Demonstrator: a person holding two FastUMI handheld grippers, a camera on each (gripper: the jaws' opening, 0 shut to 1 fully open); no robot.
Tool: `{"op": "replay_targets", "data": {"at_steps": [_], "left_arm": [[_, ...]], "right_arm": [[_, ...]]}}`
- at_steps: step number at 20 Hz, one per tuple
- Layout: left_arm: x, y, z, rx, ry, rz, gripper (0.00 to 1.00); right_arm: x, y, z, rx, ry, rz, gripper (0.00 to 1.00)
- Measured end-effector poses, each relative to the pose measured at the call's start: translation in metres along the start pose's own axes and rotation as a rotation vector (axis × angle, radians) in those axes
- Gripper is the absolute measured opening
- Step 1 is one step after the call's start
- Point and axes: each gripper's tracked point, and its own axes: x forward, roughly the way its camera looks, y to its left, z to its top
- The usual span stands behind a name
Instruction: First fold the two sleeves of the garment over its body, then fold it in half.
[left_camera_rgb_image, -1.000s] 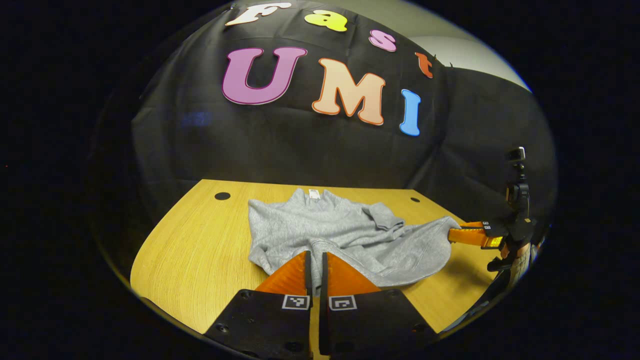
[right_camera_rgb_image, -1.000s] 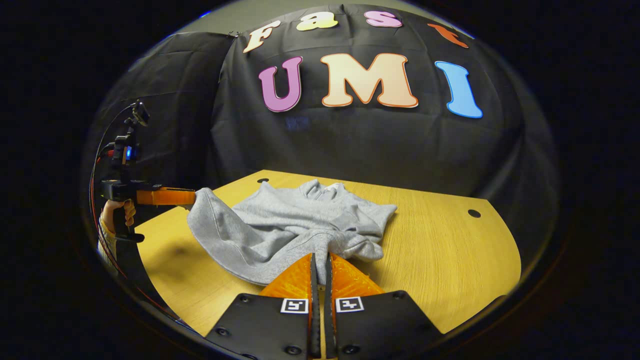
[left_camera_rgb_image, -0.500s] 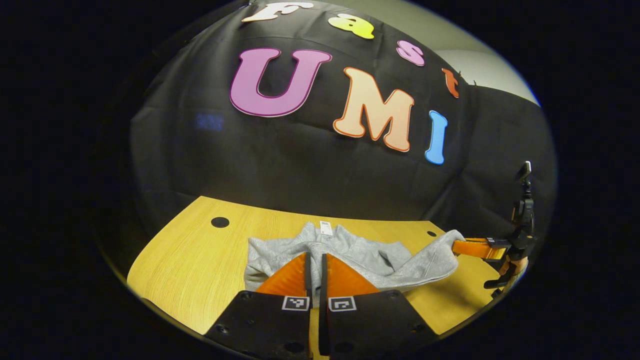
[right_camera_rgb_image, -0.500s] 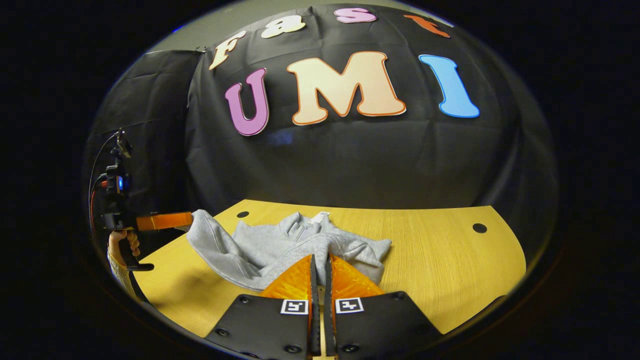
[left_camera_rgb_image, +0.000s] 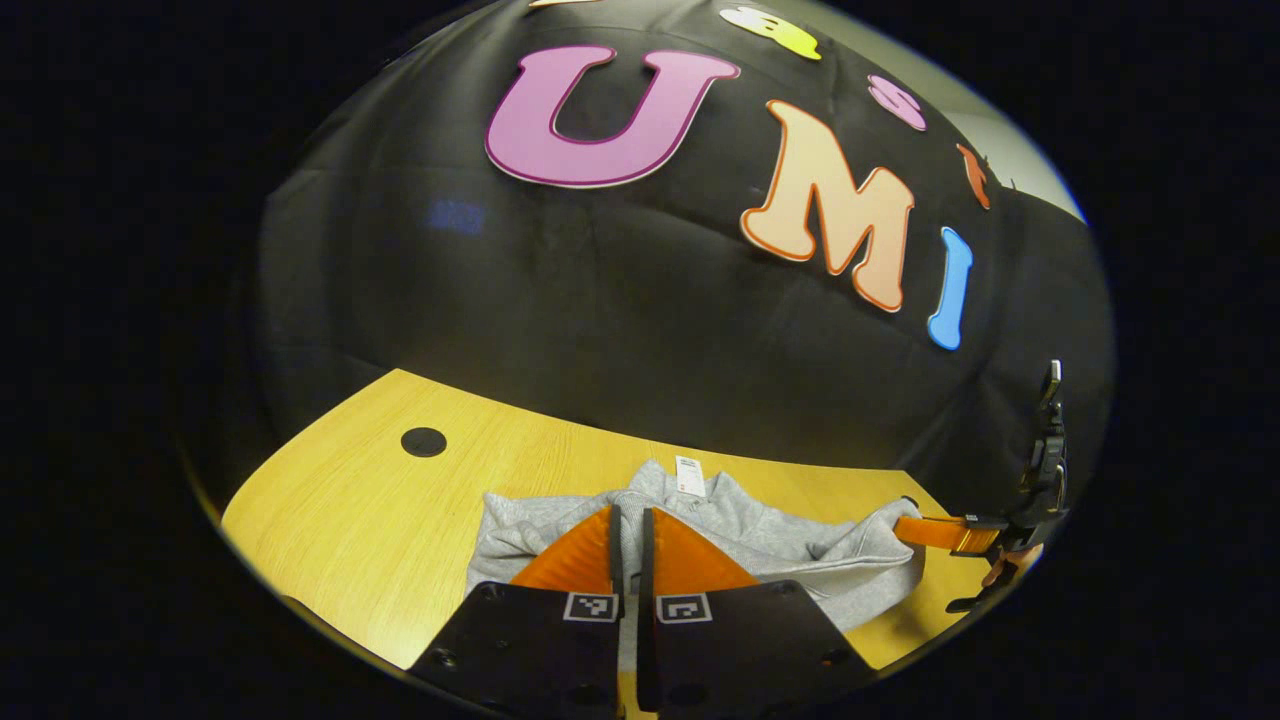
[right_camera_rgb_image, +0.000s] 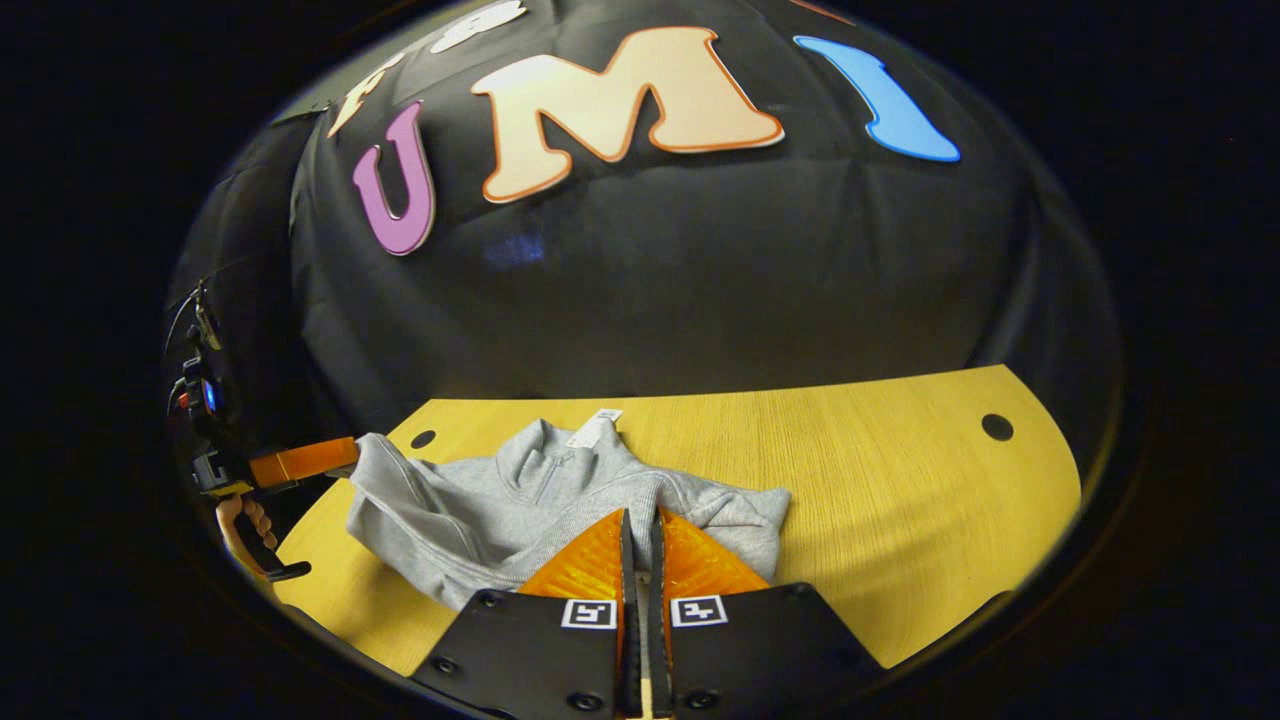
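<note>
A grey garment (left_camera_rgb_image: 760, 545) lies bunched on a wooden table (left_camera_rgb_image: 370, 520), its collar with a white tag (left_camera_rgb_image: 688, 476) toward the black cloth wall (left_camera_rgb_image: 600, 280). No container stands on the table.

In the left gripper view, the left gripper (left_camera_rgb_image: 627, 540) has its orange fingers (left_camera_rgb_image: 575, 555) drawn nearly together, a strip of grey fabric pinched in the thin gap, at the garment's near edge. To the garment's right the right gripper (left_camera_rgb_image: 915, 530) grips a lifted corner of the cloth, a hand (left_camera_rgb_image: 1005, 570) behind it.

In the right gripper view, the right gripper (right_camera_rgb_image: 640, 560) is likewise clenched on ribbed grey fabric at the garment's near edge. At the garment's left, the left gripper (right_camera_rgb_image: 340, 455) holds a raised fold off the table, a hand (right_camera_rgb_image: 245, 520) on its grip. The garment (right_camera_rgb_image: 520, 500) sags between the two grippers, its collar resting on the table (right_camera_rgb_image: 900, 500). Round holes (right_camera_rgb_image: 996, 427) mark the table beyond the garment.
</note>
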Motion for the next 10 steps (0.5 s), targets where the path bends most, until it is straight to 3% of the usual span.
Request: {"op": "replay_targets", "data": {"at_steps": [6, 7, 8, 9, 10], "left_arm": [[0.037, 0.012, 0.003, -0.006, -0.012, 0.066, 0.01], [0.04, 0.016, 0.01, 0.015, -0.042, 0.087, 0.03], [0.04, 0.024, 0.02, 0.044, -0.076, 0.125, 0.11], [0.043, 0.023, 0.028, 0.069, -0.095, 0.133, 0.23], [0.043, 0.027, 0.032, 0.094, -0.106, 0.162, 0.48]], "right_arm": [[0.015, -0.008, -0.008, 0.099, -0.005, -0.024, 0.1], [0.017, -0.019, -0.006, 0.097, -0.022, -0.068, 0.21], [0.019, -0.028, 0.0, 0.095, -0.039, -0.09, 0.42], [0.022, -0.032, 0.004, 0.101, -0.05, -0.099, 0.63], [0.021, -0.033, 0.005, 0.106, -0.052, -0.092, 0.85]]}}
